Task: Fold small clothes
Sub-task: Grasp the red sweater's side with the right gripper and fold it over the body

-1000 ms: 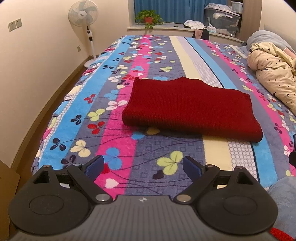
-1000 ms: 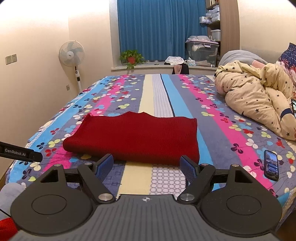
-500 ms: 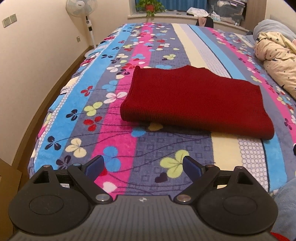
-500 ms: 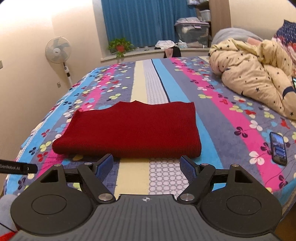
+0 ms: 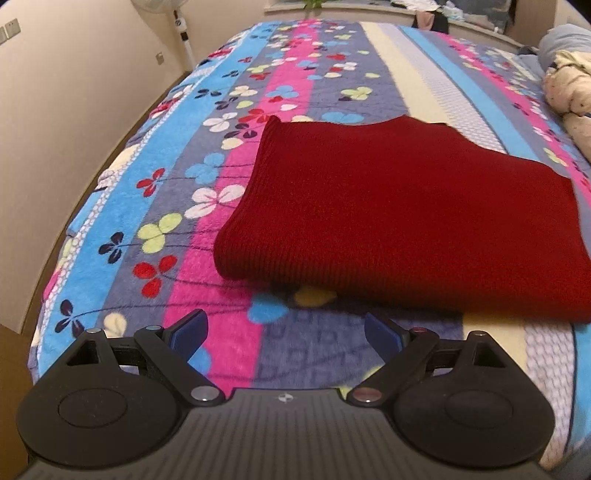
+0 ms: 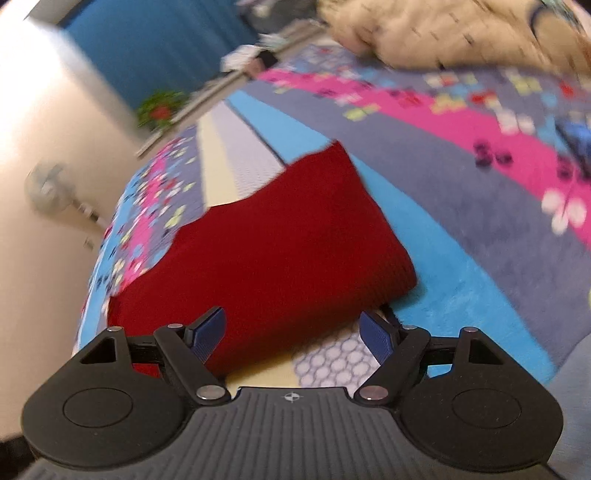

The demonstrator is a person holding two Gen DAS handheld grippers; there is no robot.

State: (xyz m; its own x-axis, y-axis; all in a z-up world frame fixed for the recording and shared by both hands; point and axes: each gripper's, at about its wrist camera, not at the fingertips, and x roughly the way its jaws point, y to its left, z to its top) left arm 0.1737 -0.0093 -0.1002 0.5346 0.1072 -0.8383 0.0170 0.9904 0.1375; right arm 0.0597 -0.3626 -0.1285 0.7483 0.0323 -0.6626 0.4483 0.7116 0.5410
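A dark red knitted garment (image 5: pixel 402 206) lies folded flat on the flowered striped blanket (image 5: pixel 155 206). My left gripper (image 5: pixel 286 334) is open and empty, just short of the garment's near left edge. In the right wrist view the same garment (image 6: pixel 266 258) fills the middle, and the picture is tilted and blurred. My right gripper (image 6: pixel 295 332) is open and empty, low at the garment's near right corner, with the left fingertip (image 6: pixel 208 330) in front of the red knit.
A cream star-print duvet (image 5: pixel 569 96) is heaped at the right side of the bed, also in the right wrist view (image 6: pixel 443 33). The wall (image 5: pixel 74 92) runs along the bed's left edge. A fan (image 6: pixel 51 188) stands by the wall.
Both grippers have moved forward and down toward the garment's near edge. The right one has tilted and swung to the near right corner. Both stay open.
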